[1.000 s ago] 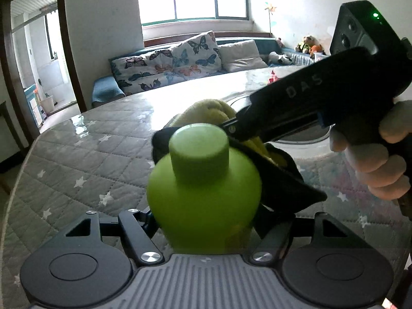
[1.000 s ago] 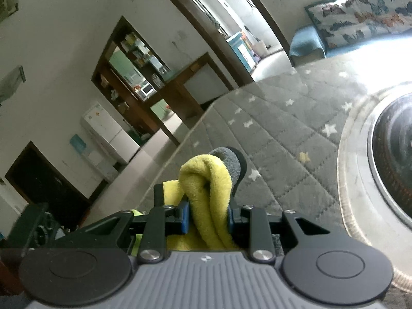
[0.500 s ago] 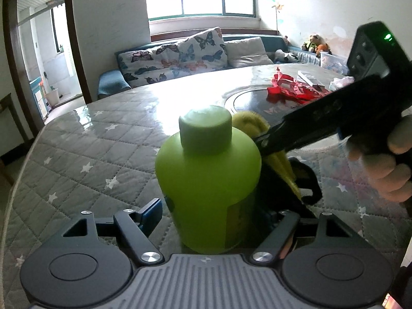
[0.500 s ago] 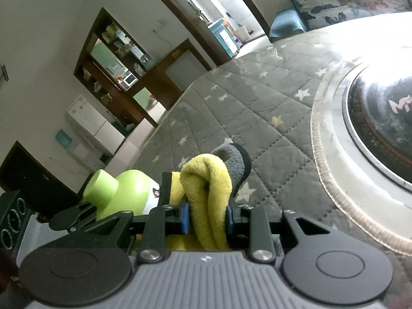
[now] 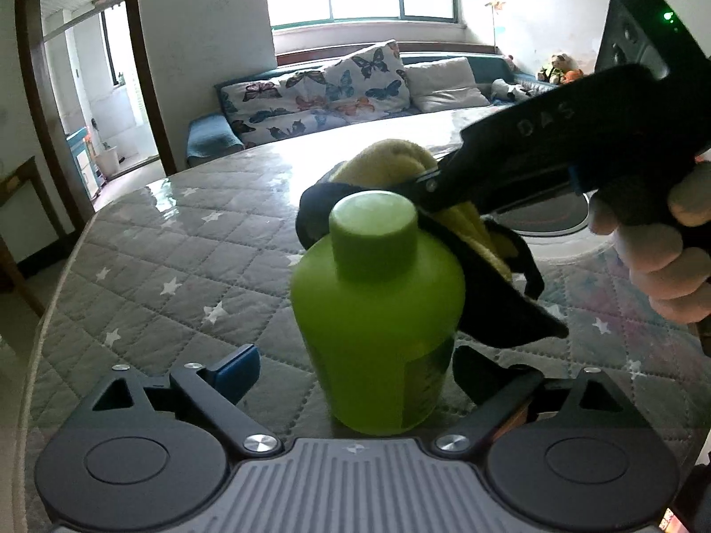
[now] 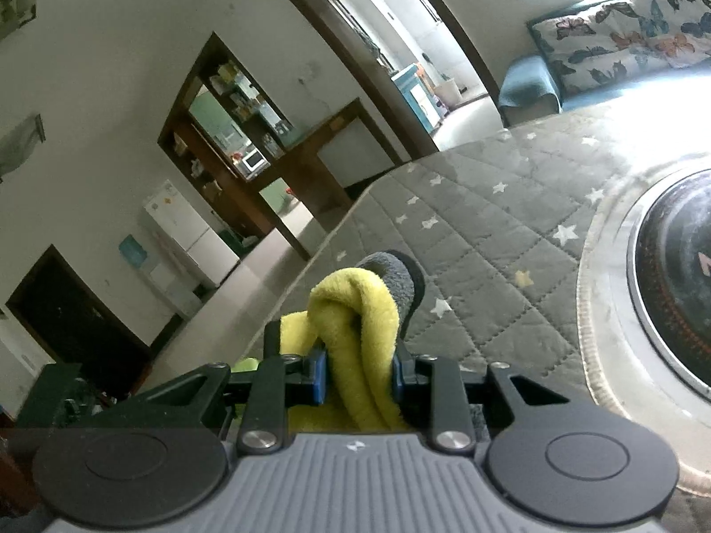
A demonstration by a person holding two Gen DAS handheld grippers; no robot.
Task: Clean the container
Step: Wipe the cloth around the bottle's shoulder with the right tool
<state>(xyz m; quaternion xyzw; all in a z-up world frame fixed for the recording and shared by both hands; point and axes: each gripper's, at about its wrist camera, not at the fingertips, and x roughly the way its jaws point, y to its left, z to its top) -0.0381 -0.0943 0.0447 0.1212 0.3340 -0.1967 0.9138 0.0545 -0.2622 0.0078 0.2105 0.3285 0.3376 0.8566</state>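
**Green container stands between opening left jaws; right gripper pinches cloth beside its cap**

Left wrist view: The green container (image 5: 377,311), a squat bottle with a wide cylindrical cap (image 5: 373,233), stands upright on the quilted grey table cover (image 5: 177,275) printed with white stars. It sits between the fingers of the left gripper (image 5: 355,375), whose jaws are opening. The blue pad of the left-hand finger (image 5: 235,368) stands clear of the bottle wall with a visible gap. The right-hand finger is in shadow, and whether it touches the bottle cannot be told. The right gripper (image 5: 426,186) enters from the upper right, held by a person's hand (image 5: 657,257). Its tip reaches the cap's far right side. A yellow and dark grey cloth (image 5: 484,240) bunches at that tip and drapes down behind the bottle's right shoulder. A sofa with butterfly cushions (image 5: 337,84) lines the far wall under a bright window.

Right wrist view: The right gripper (image 6: 357,375) is pressed together on the cloth (image 6: 360,333), a yellow fold rising between the blue pads with grey fabric behind it. A sliver of green shows low at left, beside the left-hand finger. A round dark inset with a pale rim (image 6: 622,293) occupies the table at right.
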